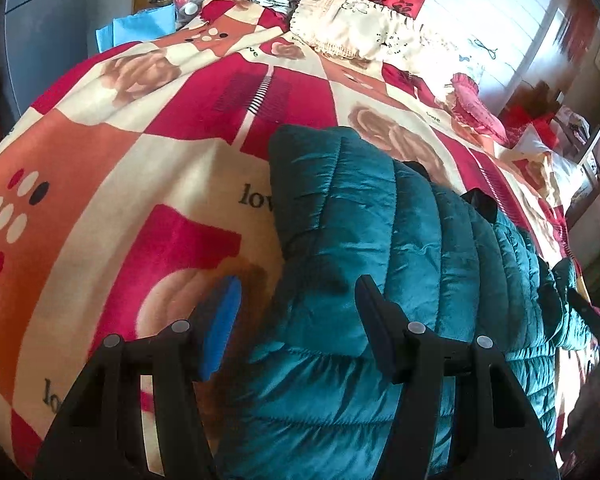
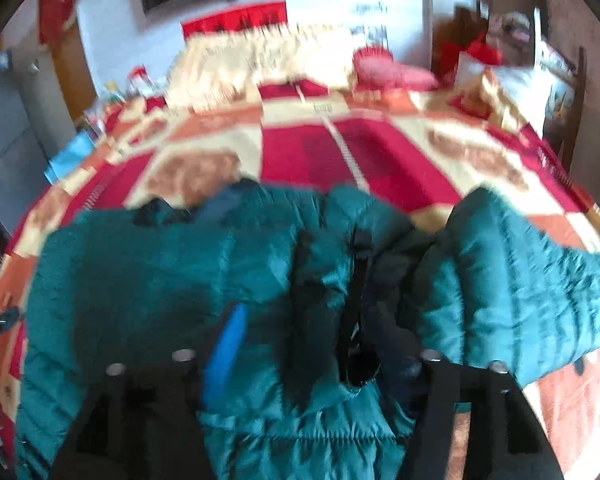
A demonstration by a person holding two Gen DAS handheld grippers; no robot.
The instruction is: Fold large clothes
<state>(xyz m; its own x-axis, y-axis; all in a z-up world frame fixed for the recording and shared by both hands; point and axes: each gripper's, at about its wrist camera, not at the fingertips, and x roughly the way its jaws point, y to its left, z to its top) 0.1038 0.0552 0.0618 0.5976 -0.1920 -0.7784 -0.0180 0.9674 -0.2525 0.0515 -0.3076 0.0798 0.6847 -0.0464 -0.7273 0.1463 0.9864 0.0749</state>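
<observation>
Across the near half of the bed (image 1: 112,184), on its red, orange and cream patterned blanket, lay the teal quilted jacket (image 1: 364,240), well short of the cream fringed pillow (image 1: 352,28) at the headboard end. Left-wrist view: one puffy panel or sleeve of the jacket appeared turned over onto the body, its rounded end pointing toward the pillow, edges loose and bulging rather than squared. Right-wrist view was blurred; it showed the jacket bunched in several lumps, a dark strap or placket running down the middle, and one section flopped out to the side away from the rest. Left gripper (image 1: 296,292) hung over the jacket's near edge with fingers part-open; one finger over the blanket, the other over or resting on the teal fabric, nothing pinched between them. Right gripper (image 2: 304,332) sat low over the jacket's middle, fingers apart and empty, cloth below them; whether they touched it could not be told through the blur. Judgement: folding was at an early to middle stage. Perhaps one inward fold had been made; the splayed section still needed bringing in, the bulk flattening, and the length doubling over into a compact bundle.
</observation>
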